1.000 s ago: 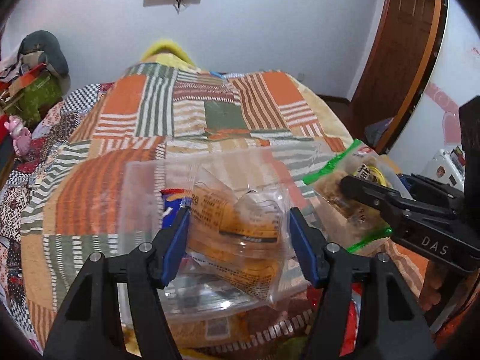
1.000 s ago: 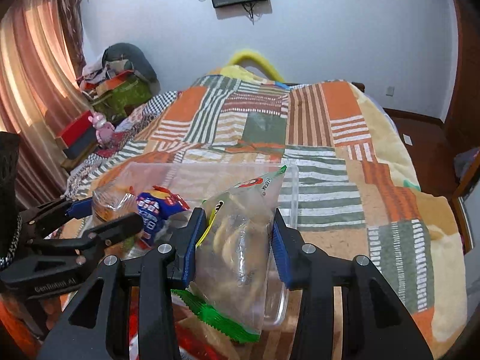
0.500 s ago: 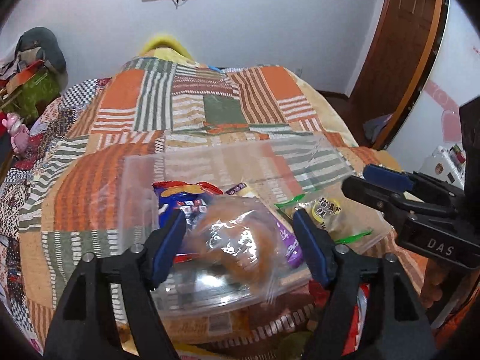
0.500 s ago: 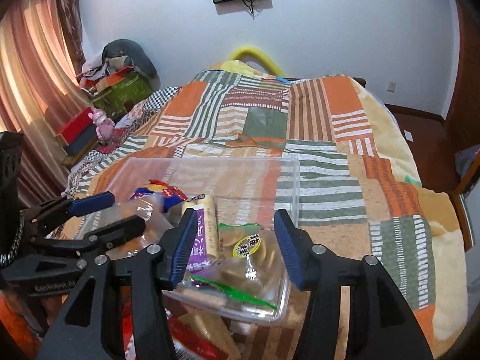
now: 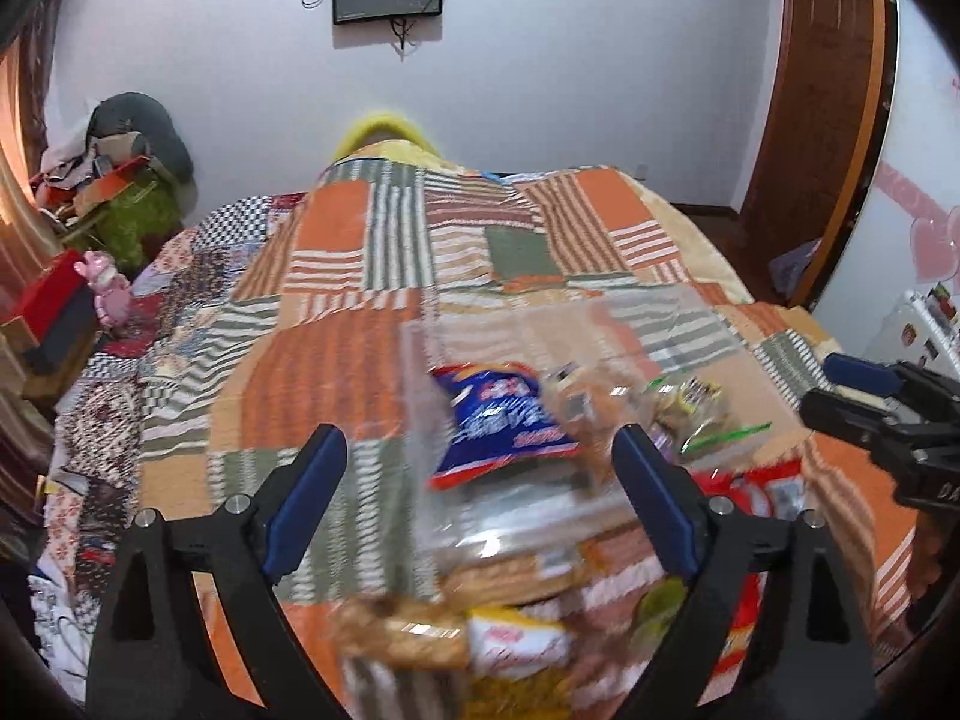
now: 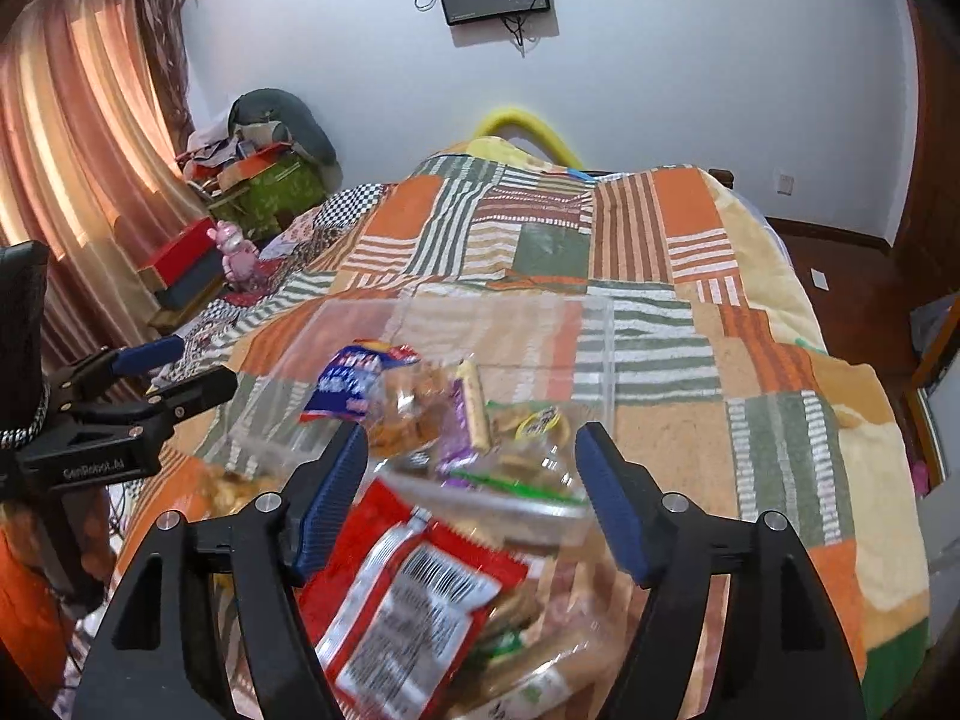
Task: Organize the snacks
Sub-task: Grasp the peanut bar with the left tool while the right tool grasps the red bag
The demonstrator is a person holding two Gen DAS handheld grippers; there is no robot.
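Note:
A clear plastic bin (image 6: 600, 348) sits on the patchwork bed and holds a blue snack bag (image 6: 351, 381), a clear bag of orange snacks (image 6: 408, 414), a purple bar (image 6: 453, 432) and a green-edged cookie bag (image 6: 528, 450). The bin also shows in the left wrist view (image 5: 570, 324) with the blue bag (image 5: 498, 420). My left gripper (image 5: 480, 492) is open and empty, left of and behind the bin. My right gripper (image 6: 474, 492) is open and empty above a loose red packet (image 6: 408, 588).
Loose snacks lie in front of the bin: a tan packet (image 5: 402, 636), a white-yellow packet (image 5: 516, 648) and biscuit packs (image 6: 540, 660). The patchwork quilt (image 6: 540, 252) stretches back to the wall. Clutter and a pink toy (image 6: 237, 252) stand at the left.
Both grippers let go of their snack bags into the bin, opened wide and pulled back. The left gripper also shifted left.

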